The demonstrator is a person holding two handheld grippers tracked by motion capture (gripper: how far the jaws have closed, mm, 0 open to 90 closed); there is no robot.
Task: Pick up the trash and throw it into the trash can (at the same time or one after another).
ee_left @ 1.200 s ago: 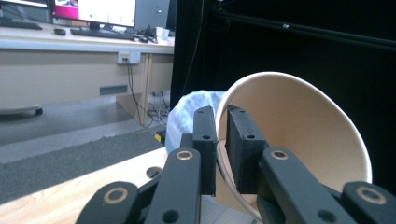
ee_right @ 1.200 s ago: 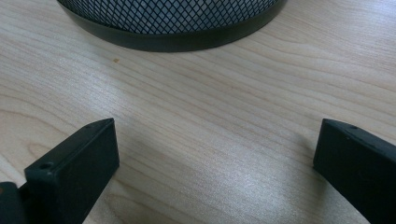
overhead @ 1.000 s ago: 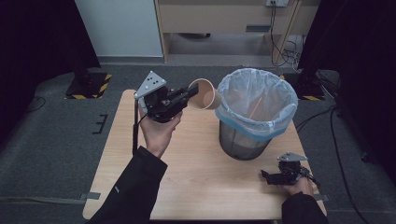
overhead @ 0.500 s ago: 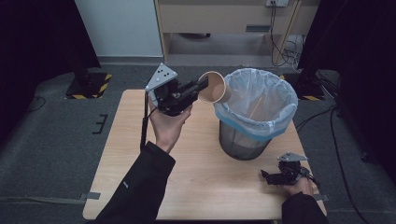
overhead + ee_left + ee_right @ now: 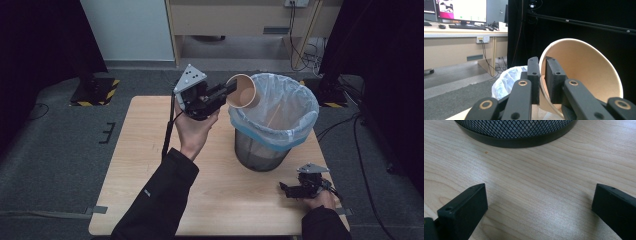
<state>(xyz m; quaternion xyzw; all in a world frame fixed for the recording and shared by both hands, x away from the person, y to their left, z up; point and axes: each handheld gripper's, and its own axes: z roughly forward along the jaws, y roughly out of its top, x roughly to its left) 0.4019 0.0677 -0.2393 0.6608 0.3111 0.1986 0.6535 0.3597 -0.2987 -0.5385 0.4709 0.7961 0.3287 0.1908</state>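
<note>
Paper cup [image 5: 243, 91] on its side, mouth toward camera, rim pinched in left gripper [image 5: 231, 89]

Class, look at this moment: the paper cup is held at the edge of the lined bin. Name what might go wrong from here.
1. The left hand-held gripper pinches only the paper cup's thin wall at its rim, so the cup might slip or crumple.
2. The cup sits over the bin's near rim, not its middle; released now, it may bounce off onto the table.
3. Pushing further might snag the loose plastic liner and pull it askew.
</note>
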